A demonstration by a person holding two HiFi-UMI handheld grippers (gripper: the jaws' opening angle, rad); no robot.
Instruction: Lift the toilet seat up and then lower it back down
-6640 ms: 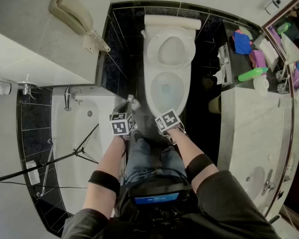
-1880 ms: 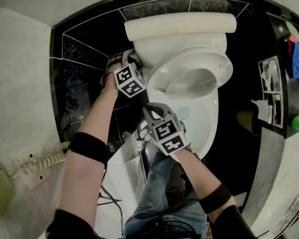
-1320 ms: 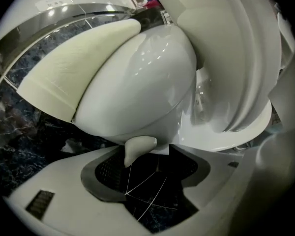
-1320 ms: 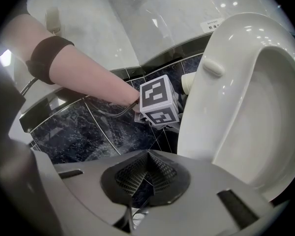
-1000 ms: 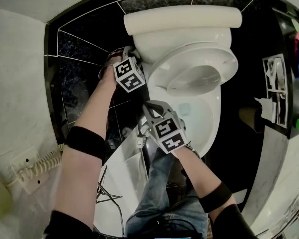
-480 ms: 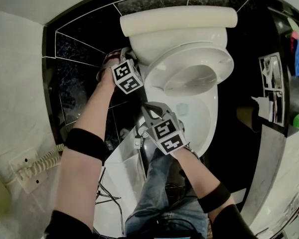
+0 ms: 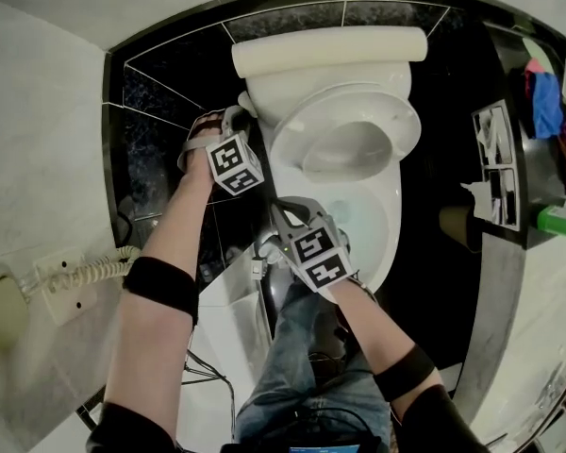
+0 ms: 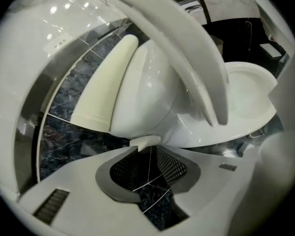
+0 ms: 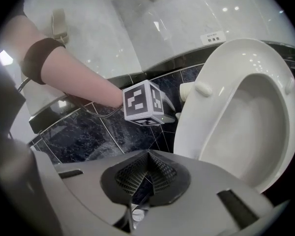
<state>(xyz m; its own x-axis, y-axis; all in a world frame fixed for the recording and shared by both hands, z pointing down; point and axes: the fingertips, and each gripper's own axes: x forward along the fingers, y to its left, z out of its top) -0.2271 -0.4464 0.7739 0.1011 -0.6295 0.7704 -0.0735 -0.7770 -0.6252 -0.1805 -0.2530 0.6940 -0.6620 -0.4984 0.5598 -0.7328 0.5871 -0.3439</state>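
The white toilet seat (image 7: 396, 121) stands tilted up off the bowl (image 7: 358, 225), its underside with a bumper facing the right gripper view (image 9: 206, 112). My left gripper (image 7: 234, 116) is at the seat's left rear by the tank (image 7: 330, 50). Its jaws have just been closing; in its own view (image 8: 146, 149) a narrow gap stays between the pads with only dark tile showing through, and the seat (image 8: 196, 58) arcs overhead. My right gripper (image 7: 285, 210) hangs beside the bowl's left front, pads together (image 9: 147, 156), holding nothing.
Black tiled floor (image 7: 160, 159) lies left of the toilet. A wall phone's coiled cord (image 7: 75, 276) hangs at the far left. At the right are a paper roll (image 7: 453, 225), a counter with a green bottle (image 7: 557, 220) and a blue cloth (image 7: 545, 102).
The left gripper has come a little away from the tank along the bowl's left side. The right gripper stays in much the same spot. The seat remains tilted up.
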